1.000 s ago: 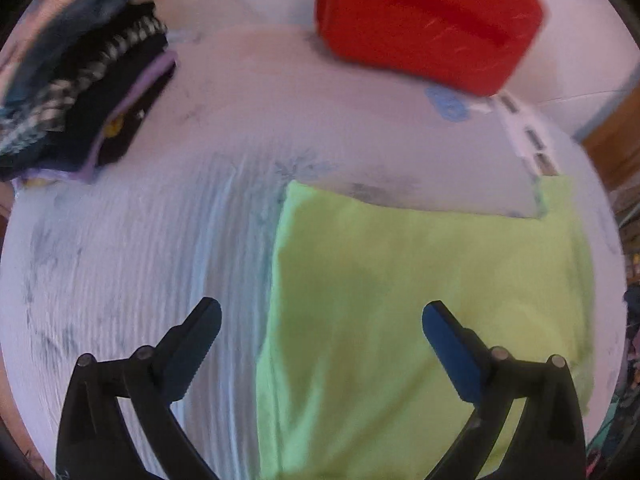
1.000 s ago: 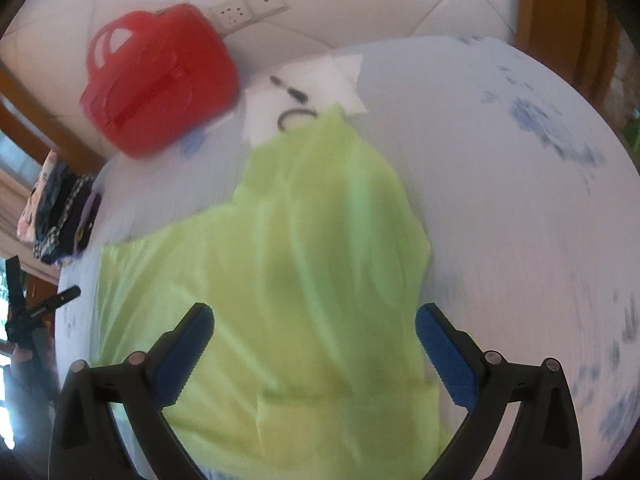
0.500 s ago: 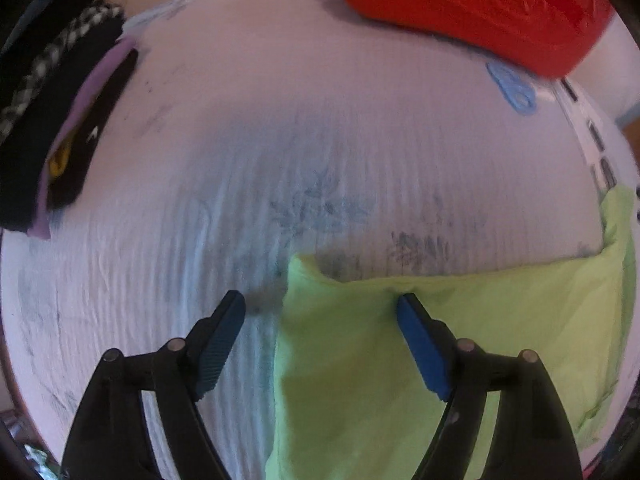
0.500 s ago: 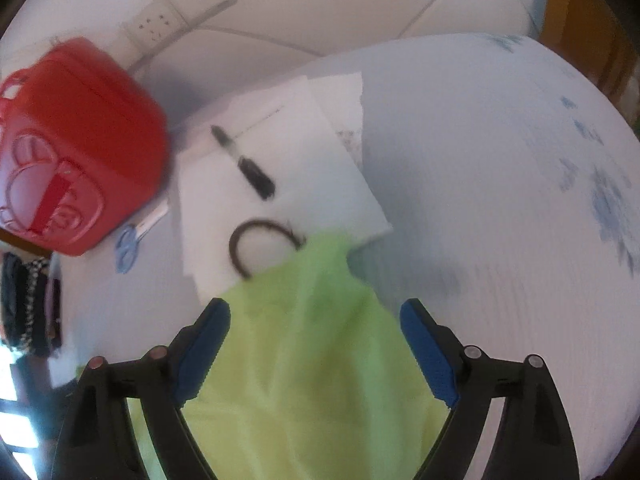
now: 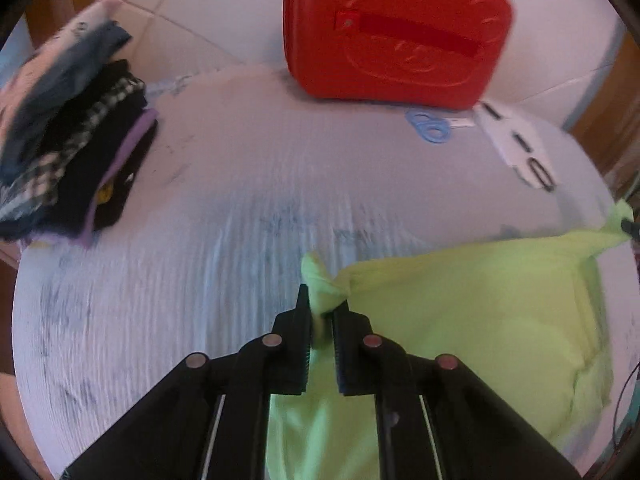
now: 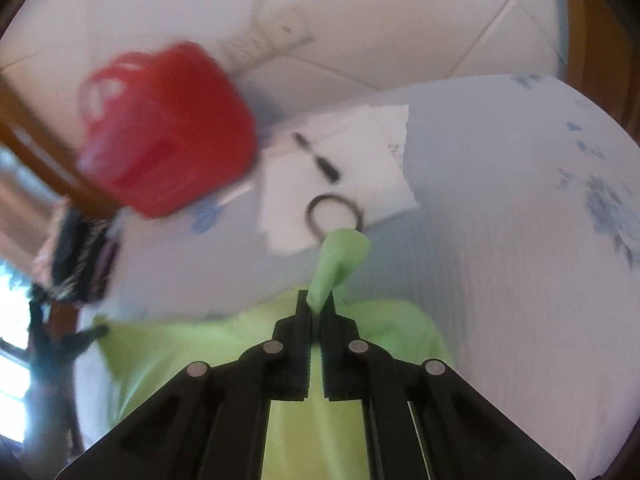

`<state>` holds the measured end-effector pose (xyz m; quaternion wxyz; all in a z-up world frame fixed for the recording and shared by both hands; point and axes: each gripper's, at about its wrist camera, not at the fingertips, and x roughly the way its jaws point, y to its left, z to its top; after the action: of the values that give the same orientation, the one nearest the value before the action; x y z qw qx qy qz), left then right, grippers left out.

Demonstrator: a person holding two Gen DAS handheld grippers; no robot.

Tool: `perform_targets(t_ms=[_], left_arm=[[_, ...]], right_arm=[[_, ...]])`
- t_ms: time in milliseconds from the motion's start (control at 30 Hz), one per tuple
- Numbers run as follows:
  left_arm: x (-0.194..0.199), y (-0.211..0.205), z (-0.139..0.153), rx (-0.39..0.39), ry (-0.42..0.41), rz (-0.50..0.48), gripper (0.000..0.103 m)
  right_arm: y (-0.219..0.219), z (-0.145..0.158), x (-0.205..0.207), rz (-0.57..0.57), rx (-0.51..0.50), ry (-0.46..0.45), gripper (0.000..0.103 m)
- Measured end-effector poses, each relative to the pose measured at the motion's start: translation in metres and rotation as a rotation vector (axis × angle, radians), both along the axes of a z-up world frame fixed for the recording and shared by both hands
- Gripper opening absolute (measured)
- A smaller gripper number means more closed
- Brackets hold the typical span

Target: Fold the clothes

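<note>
Left wrist: two grippers, left gripper (image 5: 322,312) and right gripper (image 6: 316,312), each pinch one green garment (image 5: 460,300).

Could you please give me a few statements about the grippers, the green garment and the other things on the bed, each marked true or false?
1. The left gripper is shut on a corner of the lime-green garment. True.
2. The right gripper is open above the cloth. False: it is shut on another corner of the garment.
3. The red bag lies at the far side of the bed. True.
4. The stack of folded clothes lies on top of the green garment. False: it lies apart, far to the left.
5. A dark hair tie lies on white paper. True.
</note>
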<state>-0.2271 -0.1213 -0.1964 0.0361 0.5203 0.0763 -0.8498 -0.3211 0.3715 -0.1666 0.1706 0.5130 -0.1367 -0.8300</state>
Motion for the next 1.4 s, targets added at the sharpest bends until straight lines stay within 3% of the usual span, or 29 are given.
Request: perform_targets(t_ms=[167, 300, 367, 433, 500, 600, 667, 867, 1067, 1133, 1167, 1200, 1233, 1267, 1300, 1333, 1367, 1400], left_arm=[[0.058, 0.012, -0.006, -0.004, -0.022, -0.029, 0.009], [0.091, 0.016, -0.022, -0.019, -0.097, -0.049, 0.01], [0.106, 0.018, -0.027, -0.024, -0.128, -0.049, 0.021], [0.116, 0.014, -0.022, -0.033, -0.121, -0.036, 0.062], [0.118, 0.007, -0.01, 0.005, -0.084, -0.007, 0.078], [0.121, -0.003, 0.009, 0.064, -0.029, 0.035, 0.079], [0.11, -0.009, 0.012, 0.077, -0.035, 0.068, 0.079], [0.066, -0.015, -0.031, 0.1, -0.186, 0.132, 0.079], [0.051, -0.004, -0.059, 0.118, -0.247, 0.106, 0.078], [0.051, 0.001, -0.066, 0.109, -0.266, 0.091, 0.078], [0.051, 0.005, -0.066, 0.077, -0.258, 0.071, 0.076], [0.051, 0.01, -0.065, 0.044, -0.25, 0.051, 0.058], [0.05, 0.013, -0.063, 0.008, -0.245, 0.033, 0.038], [0.048, 0.013, -0.062, 0.018, -0.244, 0.036, 0.028], [0.047, 0.013, -0.06, 0.031, -0.242, 0.041, 0.021], [0.046, 0.013, -0.057, 0.024, -0.234, 0.048, 0.018], [0.044, 0.013, -0.055, 0.015, -0.225, 0.055, 0.017], [0.043, 0.013, -0.053, 0.005, -0.216, 0.062, 0.017]], right_arm=[[0.024, -0.018, 0.082, -0.008, -0.003, -0.093, 0.005], [0.04, -0.03, 0.131, -0.037, 0.001, -0.162, 0.018], [0.047, -0.026, 0.139, -0.067, 0.011, -0.167, 0.027], [0.054, -0.023, 0.147, -0.097, 0.021, -0.172, 0.029], [0.061, -0.019, 0.156, -0.126, 0.031, -0.177, 0.029], [0.066, -0.008, 0.158, -0.145, 0.038, -0.155, 0.032], [0.063, -0.002, 0.151, -0.129, 0.036, -0.142, 0.033], [0.031, -0.012, 0.116, -0.061, 0.049, -0.185, 0.05], [-0.015, -0.035, 0.088, 0.034, 0.076, -0.221, 0.058], [-0.032, -0.04, 0.084, 0.08, 0.08, -0.208, 0.072], [-0.04, -0.043, 0.082, 0.101, 0.084, -0.203, 0.077], [-0.049, -0.046, 0.081, 0.126, 0.092, -0.196, 0.084], [-0.057, -0.05, 0.081, 0.148, 0.119, -0.185, 0.085], [-0.066, -0.054, 0.081, 0.171, 0.15, -0.172, 0.085], [-0.075, -0.058, 0.081, 0.193, 0.181, -0.16, 0.073], [-0.084, -0.062, 0.082, 0.215, 0.212, -0.148, 0.031], [-0.088, -0.061, 0.084, 0.223, 0.225, -0.138, 0.012], [-0.091, -0.059, 0.088, 0.228, 0.235, -0.128, 0.006]])
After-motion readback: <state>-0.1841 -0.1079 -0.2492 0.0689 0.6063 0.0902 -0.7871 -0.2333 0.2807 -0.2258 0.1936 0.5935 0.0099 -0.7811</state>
